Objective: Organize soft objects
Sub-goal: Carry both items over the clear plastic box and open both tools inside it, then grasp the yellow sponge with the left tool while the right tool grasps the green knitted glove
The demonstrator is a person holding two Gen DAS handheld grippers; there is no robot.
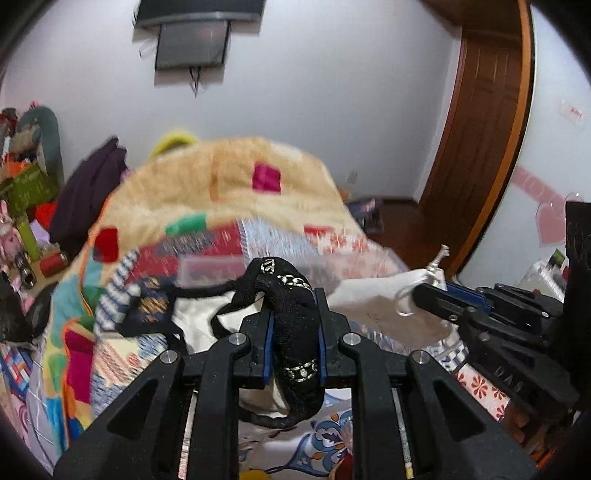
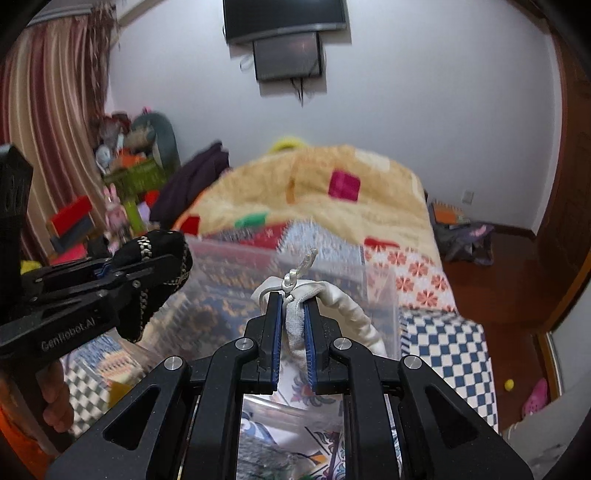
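Note:
My left gripper (image 1: pixel 293 295) is shut on a black knit garment (image 1: pixel 295 332) with silver chain trim, held above the bed; it also shows at the left of the right wrist view (image 2: pixel 155 266). My right gripper (image 2: pixel 293 299) is shut on a white cloth (image 2: pixel 295 325) with a silver clasp (image 2: pixel 301 271) at its top edge; the cloth also shows in the left wrist view (image 1: pixel 380 302). Both pieces hang over a clear plastic bin (image 2: pixel 332 273) on the patterned bedspread.
A beige blanket (image 2: pixel 314 184) with coloured squares is heaped on the bed behind the bin. Toys and boxes (image 2: pixel 122 173) crowd the left side by a striped curtain. A wooden door (image 1: pixel 480 129) and bare wood floor (image 2: pixel 491 280) lie right. A TV (image 2: pixel 284 18) hangs on the wall.

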